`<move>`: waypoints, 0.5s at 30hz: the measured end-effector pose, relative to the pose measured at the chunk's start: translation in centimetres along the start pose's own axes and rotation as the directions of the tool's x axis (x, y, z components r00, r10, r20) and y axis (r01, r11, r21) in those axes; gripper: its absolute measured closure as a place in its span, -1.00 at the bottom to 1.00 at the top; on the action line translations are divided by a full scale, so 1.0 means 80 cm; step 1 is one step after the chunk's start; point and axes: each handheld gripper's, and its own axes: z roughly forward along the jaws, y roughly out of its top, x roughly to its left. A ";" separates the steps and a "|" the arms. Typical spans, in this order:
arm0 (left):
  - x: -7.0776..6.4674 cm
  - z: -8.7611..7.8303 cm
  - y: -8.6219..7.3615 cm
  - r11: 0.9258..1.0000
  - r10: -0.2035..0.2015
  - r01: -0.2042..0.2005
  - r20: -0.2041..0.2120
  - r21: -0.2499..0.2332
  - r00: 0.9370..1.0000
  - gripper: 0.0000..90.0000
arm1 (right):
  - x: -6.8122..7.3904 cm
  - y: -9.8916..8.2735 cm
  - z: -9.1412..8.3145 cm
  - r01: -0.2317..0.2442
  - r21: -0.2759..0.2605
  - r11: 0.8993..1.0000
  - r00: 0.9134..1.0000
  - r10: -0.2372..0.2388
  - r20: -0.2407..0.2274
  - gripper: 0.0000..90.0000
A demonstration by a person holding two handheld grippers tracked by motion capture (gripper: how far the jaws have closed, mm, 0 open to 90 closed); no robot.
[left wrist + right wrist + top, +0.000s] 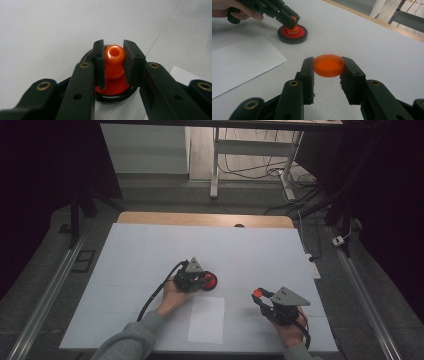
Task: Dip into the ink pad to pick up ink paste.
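A round black-rimmed base with a red inside (pixel 210 281) (pixel 292 34) lies near the middle of the white table. An orange knob (pixel 114 61) with a hole in its top stands upright in that base, and my left gripper (pixel 199 279) (pixel 114 62) is shut on the knob from both sides. To the right, my right gripper (pixel 261 296) (pixel 329 67) is shut on an orange disc (pixel 258 293) (pixel 328 65) and holds it flat, a little above the table. The two grippers are well apart.
A white sheet of paper (pixel 206 319) (pixel 239 63) lies on the table between the hands, near the front edge. The table's wooden far edge (pixel 205 219) borders a floor with desk legs and cables.
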 end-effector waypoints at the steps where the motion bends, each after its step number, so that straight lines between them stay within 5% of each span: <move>1: 0.000 0.000 0.000 1.000 0.001 -0.001 -0.002 0.001 1.000 0.62 | 0.000 0.000 0.000 0.000 -0.003 1.000 1.000 0.000 0.000 0.43; 15: -0.004 0.001 0.001 1.000 0.003 -0.002 -0.020 0.012 1.000 0.62 | 0.001 0.001 -0.001 -0.003 -0.007 1.000 1.000 0.003 0.000 0.43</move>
